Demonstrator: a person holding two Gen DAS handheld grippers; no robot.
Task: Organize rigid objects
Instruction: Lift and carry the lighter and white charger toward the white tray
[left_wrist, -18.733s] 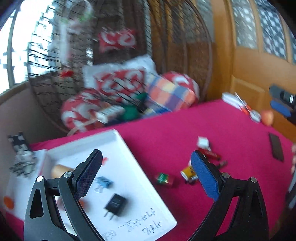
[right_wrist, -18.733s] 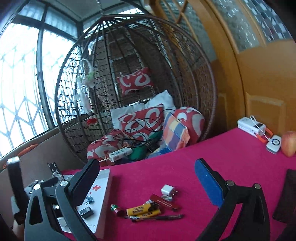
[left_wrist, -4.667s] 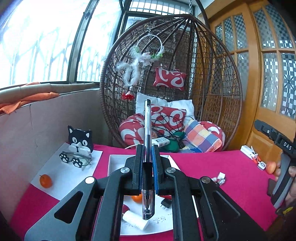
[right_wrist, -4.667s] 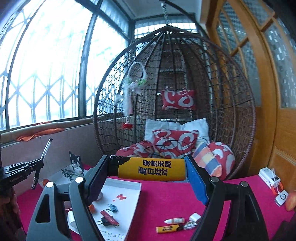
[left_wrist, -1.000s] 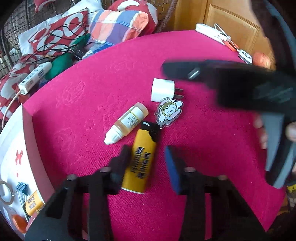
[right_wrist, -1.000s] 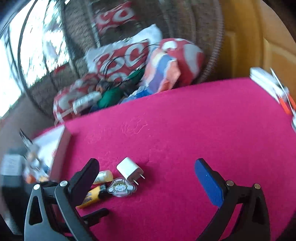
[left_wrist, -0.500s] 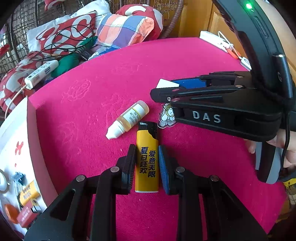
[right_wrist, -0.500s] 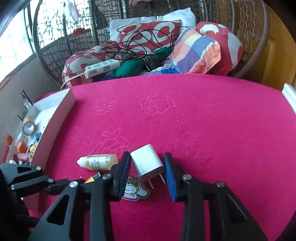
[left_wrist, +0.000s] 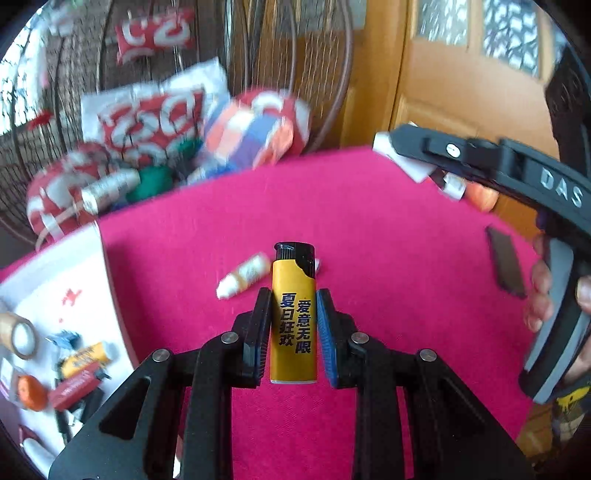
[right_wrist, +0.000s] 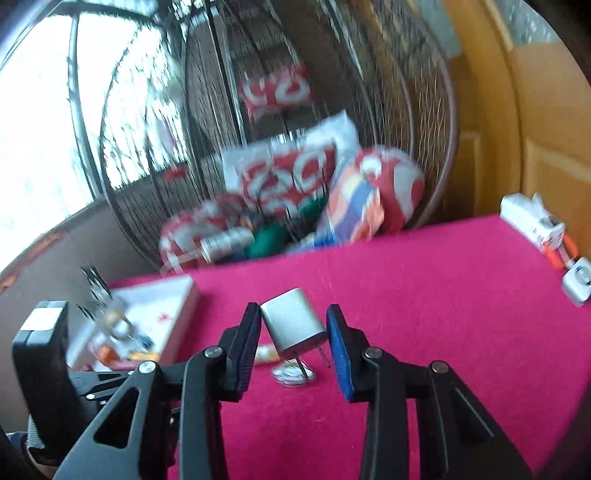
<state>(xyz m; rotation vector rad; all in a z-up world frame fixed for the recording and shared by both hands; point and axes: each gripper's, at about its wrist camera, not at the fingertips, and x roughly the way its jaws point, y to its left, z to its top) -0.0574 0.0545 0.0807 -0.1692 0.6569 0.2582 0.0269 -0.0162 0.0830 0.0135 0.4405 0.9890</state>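
Observation:
My left gripper (left_wrist: 293, 325) is shut on a yellow lighter (left_wrist: 293, 314) with black Chinese print and holds it upright above the pink table. My right gripper (right_wrist: 295, 332) is shut on a white plug adapter (right_wrist: 293, 325), prongs down, lifted off the table; the same adapter shows in the left wrist view (left_wrist: 402, 158). A small dropper bottle (left_wrist: 243, 275) lies on the cloth beyond the lighter. A cartoon sticker (right_wrist: 293, 374) lies under the adapter. The white tray (left_wrist: 85, 266) at the left holds a tape roll, a second lighter, clips and other small items.
A dark flat phone (left_wrist: 506, 262) lies at the right on the table. A white box (right_wrist: 528, 214) and small white device (right_wrist: 578, 280) sit at the far right edge. A wicker hanging chair with cushions (right_wrist: 295, 177) stands behind the table.
Both grippers have lifted off the table, the left with the lighter and the right with the plug adapter. The views have tilted up toward the hanging chair.

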